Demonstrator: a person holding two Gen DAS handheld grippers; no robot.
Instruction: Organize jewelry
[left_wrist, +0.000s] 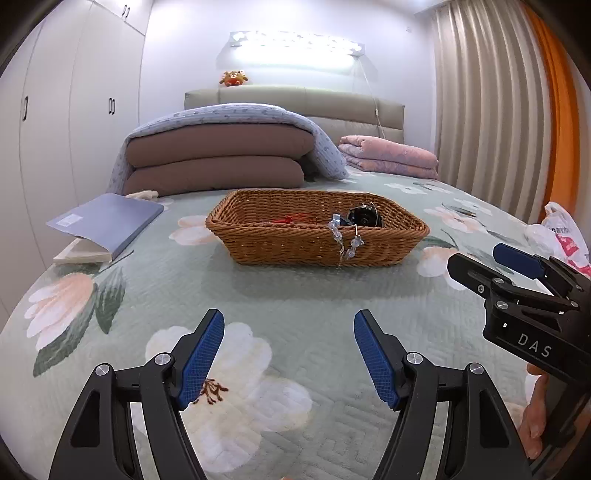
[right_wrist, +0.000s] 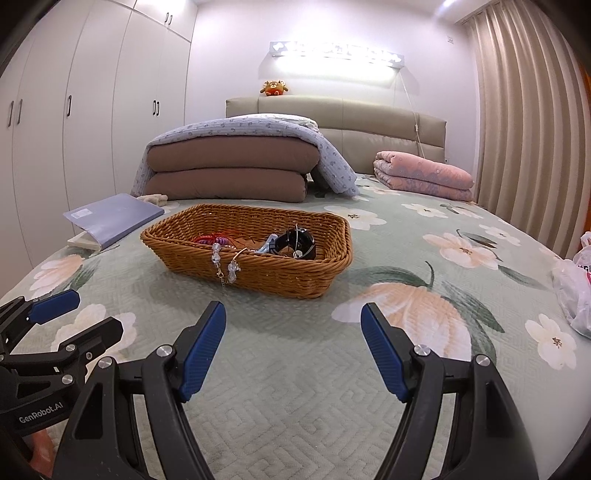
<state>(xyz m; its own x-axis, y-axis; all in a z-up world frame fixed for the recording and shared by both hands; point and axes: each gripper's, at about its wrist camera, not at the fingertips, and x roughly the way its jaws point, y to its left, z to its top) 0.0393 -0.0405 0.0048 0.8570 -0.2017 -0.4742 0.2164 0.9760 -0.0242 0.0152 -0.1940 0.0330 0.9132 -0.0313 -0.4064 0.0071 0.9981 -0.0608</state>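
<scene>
Two grippers hang low over the flowered bedspread (left_wrist: 295, 295), both on the near side of the wicker basket (left_wrist: 384, 254) and well short of it. Left gripper (left_wrist: 289, 354) has its blue pads spread wide with nothing but quilt between them; the right gripper (right_wrist: 293, 347) is the same, jaws gaping and empty. Inside the basket sits most of the jewelry: a tangle of red cord (right_wrist: 216, 236) toward its left part, a black bangle-like ring (right_wrist: 301, 242) toward its right part, and something small and silvery between them that I cannot make out. One piece is only half home: a clear bead bracelet (left_wrist: 349, 240) is draped over the basket's near rim, its clasp chain dangling down the outside wall, close to the quilt. I judge the job mostly done as far as gathering goes, since nothing loose shows on the bedspread in front of the basket. What seems left is to lift that hanging bracelet and drop it fully inside, and perhaps untangle the pile. Beyond the basket's left end lies a pale blue folder (right_wrist: 114, 218); behind the basket are folded brown quilts (left_wrist: 218, 162), and off past its right end a crumpled plastic bag (right_wrist: 576, 291), none of it part of the sorting as far as I can see.
</scene>
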